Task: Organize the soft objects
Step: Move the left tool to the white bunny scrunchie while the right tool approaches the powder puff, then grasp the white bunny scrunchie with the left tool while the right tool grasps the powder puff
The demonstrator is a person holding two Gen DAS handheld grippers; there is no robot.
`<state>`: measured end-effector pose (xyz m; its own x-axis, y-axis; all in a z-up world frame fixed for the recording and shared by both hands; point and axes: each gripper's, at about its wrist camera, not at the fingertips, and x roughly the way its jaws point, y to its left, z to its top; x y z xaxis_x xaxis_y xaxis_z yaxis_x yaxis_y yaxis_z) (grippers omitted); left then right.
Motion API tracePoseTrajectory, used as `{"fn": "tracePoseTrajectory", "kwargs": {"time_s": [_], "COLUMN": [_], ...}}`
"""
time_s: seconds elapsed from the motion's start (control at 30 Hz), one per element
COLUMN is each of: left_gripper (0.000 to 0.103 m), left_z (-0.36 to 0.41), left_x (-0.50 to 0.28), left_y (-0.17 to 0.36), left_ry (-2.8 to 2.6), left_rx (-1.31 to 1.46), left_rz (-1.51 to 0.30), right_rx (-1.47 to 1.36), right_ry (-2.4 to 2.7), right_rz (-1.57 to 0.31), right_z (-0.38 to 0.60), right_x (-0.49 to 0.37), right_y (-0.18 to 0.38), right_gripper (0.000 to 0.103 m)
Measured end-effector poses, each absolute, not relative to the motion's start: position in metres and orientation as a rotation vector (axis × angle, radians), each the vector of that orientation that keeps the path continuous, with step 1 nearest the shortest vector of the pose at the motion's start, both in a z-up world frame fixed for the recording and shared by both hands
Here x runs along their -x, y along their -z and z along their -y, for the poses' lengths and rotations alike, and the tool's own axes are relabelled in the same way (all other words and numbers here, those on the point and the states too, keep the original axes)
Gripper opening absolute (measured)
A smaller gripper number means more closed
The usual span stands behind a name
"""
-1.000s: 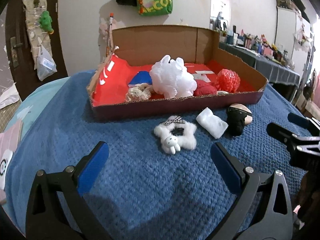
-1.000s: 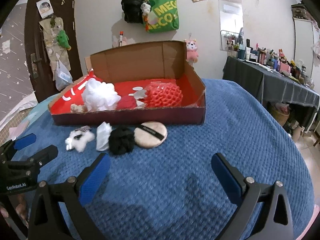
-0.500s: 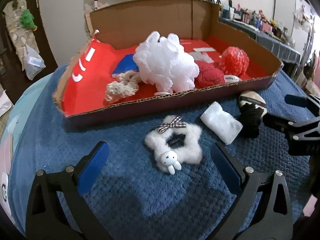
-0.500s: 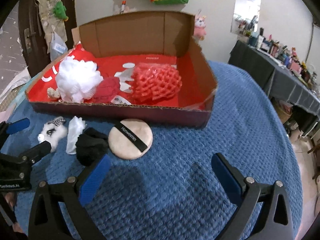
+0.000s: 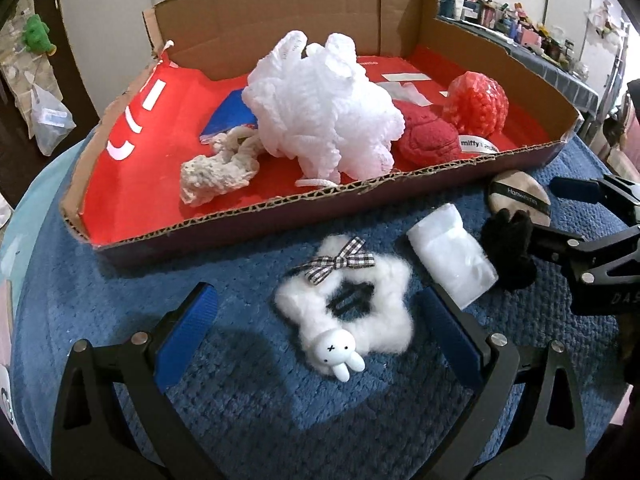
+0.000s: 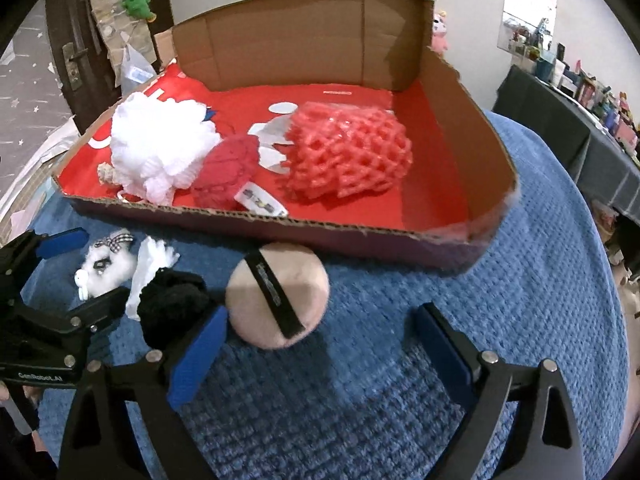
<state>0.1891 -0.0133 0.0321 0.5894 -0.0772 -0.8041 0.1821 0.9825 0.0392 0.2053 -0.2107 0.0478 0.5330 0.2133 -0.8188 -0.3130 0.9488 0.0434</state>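
Observation:
A white fluffy star clip with a bunny and a checked bow (image 5: 352,308) lies on the blue blanket between the fingers of my open left gripper (image 5: 316,332). Right of it lie a white pad (image 5: 452,256), a black fuzzy piece (image 5: 508,248) and a beige powder puff (image 6: 278,300). My open right gripper (image 6: 320,344) hovers just in front of the puff, its left finger (image 6: 198,356) by the black piece (image 6: 172,312). The red-lined cardboard box (image 5: 248,216) behind holds a white mesh pouf (image 5: 324,108), a rope toy (image 5: 216,168), a red plush (image 5: 428,136) and red foam netting (image 6: 348,152).
The blue blanket (image 6: 480,320) covers a rounded table that drops off at the right. A dark table with bottles (image 6: 568,96) stands far right. A door with hanging items (image 6: 100,40) is at the back left. Each gripper shows in the other's view: the right (image 5: 592,236), the left (image 6: 52,304).
Both grippers have moved forward and down toward the objects. The star clip now lies between the left fingers and the puff just ahead of the right fingers. Both stayed open.

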Motion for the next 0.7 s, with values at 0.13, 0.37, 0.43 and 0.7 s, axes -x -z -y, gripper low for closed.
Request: {"fn": "tracePoseTrajectory", "kwargs": {"time_s": [0.13, 0.37, 0.43, 0.7], "left_gripper": [0.097, 0.075, 0.061, 0.053], "left_z": [0.012, 0.014, 0.015, 0.017], "left_x": [-0.19, -0.189, -0.187, -0.174], "left_y": [-0.032, -0.035, -0.036, -0.051], "left_ry": [0.171, 0.217, 0.228, 0.261], "left_rx": [-0.117, -0.097, -0.094, -0.091], "left_rz": [-0.929, -0.918, -0.911, -0.861], "right_rx": [0.117, 0.134, 0.132, 0.097], "right_ry": [-0.331, -0.348, -0.364, -0.393], "right_rz": [-0.95, -0.932, -0.929, -0.9], "right_z": [0.204, 0.196, 0.194, 0.199], "right_x": [-0.209, -0.209, -0.207, -0.196], "right_y": [-0.048, -0.048, -0.049, -0.058], "right_gripper": [0.089, 0.07, 0.058, 0.053]}}
